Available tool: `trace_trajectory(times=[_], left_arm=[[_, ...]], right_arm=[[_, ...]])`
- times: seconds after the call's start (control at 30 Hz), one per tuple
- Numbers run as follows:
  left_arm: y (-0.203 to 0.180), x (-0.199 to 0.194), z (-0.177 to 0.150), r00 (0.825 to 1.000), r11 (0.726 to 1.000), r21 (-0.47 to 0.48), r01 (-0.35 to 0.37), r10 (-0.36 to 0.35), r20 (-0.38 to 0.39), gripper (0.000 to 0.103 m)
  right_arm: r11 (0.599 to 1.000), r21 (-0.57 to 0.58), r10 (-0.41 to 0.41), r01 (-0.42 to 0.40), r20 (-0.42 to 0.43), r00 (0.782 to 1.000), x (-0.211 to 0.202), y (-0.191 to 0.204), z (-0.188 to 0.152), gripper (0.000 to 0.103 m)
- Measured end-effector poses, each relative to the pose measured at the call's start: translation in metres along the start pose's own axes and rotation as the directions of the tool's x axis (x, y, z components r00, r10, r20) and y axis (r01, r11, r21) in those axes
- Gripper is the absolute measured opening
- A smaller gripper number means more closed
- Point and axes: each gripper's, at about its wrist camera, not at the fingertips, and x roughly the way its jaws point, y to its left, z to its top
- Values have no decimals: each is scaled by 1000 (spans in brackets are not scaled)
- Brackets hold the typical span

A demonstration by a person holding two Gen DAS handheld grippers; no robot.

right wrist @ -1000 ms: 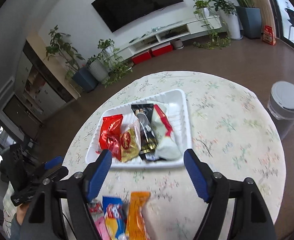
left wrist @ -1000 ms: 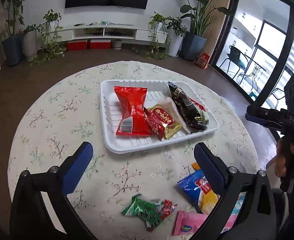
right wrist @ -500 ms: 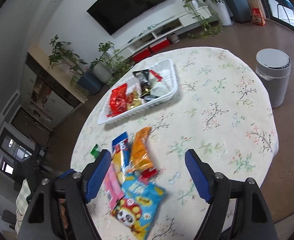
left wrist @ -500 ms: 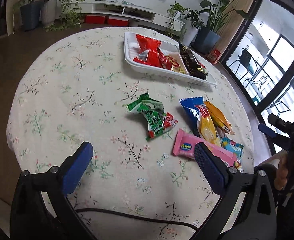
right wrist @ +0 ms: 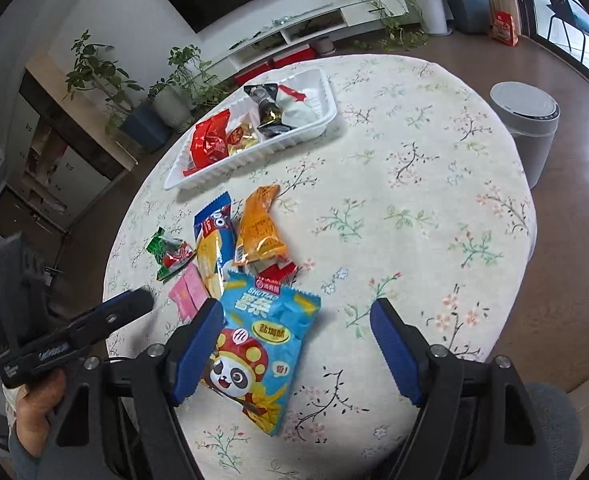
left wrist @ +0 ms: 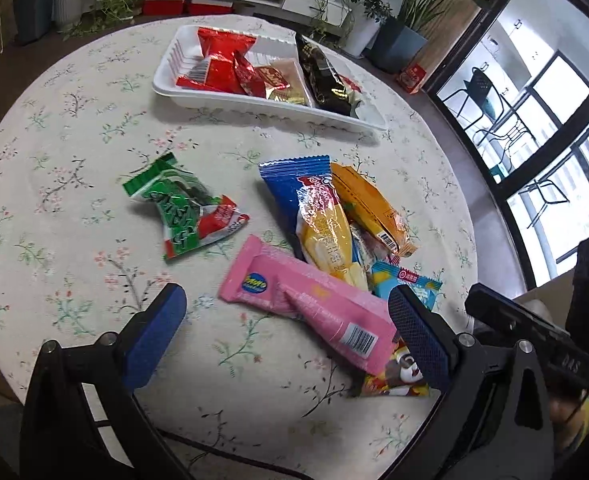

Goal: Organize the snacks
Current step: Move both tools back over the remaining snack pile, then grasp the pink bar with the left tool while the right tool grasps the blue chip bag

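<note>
Right wrist view: right gripper [right wrist: 294,344] gapes wide, empty, over the panda packet [right wrist: 260,356].
Left gripper [left wrist: 286,332]: spread wide, nothing held, above the pink packet [left wrist: 314,312].
Loose: green [left wrist: 182,208], blue [left wrist: 310,208] and orange [left wrist: 370,208] packets lie on the table [left wrist: 54,120].
Done: tray [left wrist: 166,80] holds several snacks; roughly half remain.

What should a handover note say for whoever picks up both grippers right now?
Left gripper: open, empty, above the pink packet.
Right gripper: open, empty, over the blue panda bag.
White tray at the table's far side already holds red, gold and black packets.
Left on the cloth: green packet, pink packet, blue-and-yellow packet, orange packet, panda bag, a small red-and-white one.
Next: probably move these into the tray.
</note>
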Motion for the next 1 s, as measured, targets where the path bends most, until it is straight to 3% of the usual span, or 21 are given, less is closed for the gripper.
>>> trace_trajectory(times=[0.3,0.53,0.6,0.67,0.73,1.0], left_arm=[[-22,38,-2,990,992,17,-129,130,-60,101],[0,26,-14,983,984,33,-175,176,-44,100],[6,22,-17,982,982,49,-182,184,-39,94],[8,21,-21,978,976,80,-203,206,-36,75],[10,21,-24,974,971,103,-218,222,-36,67],[4,29,-21,964,941,232,-245,261,-43,67]], right_arm=[[999,-39,-3,3,-23,1000,8,7,-10,79],[998,-61,-12,11,-22,1000,5,10,-14,79],[997,-72,-25,24,-24,999,6,12,-16,79],[996,-86,-33,31,-29,999,7,16,-18,79],[994,-98,-47,44,-34,998,8,20,-20,79],[984,-140,-115,106,-55,992,16,37,-27,79]])
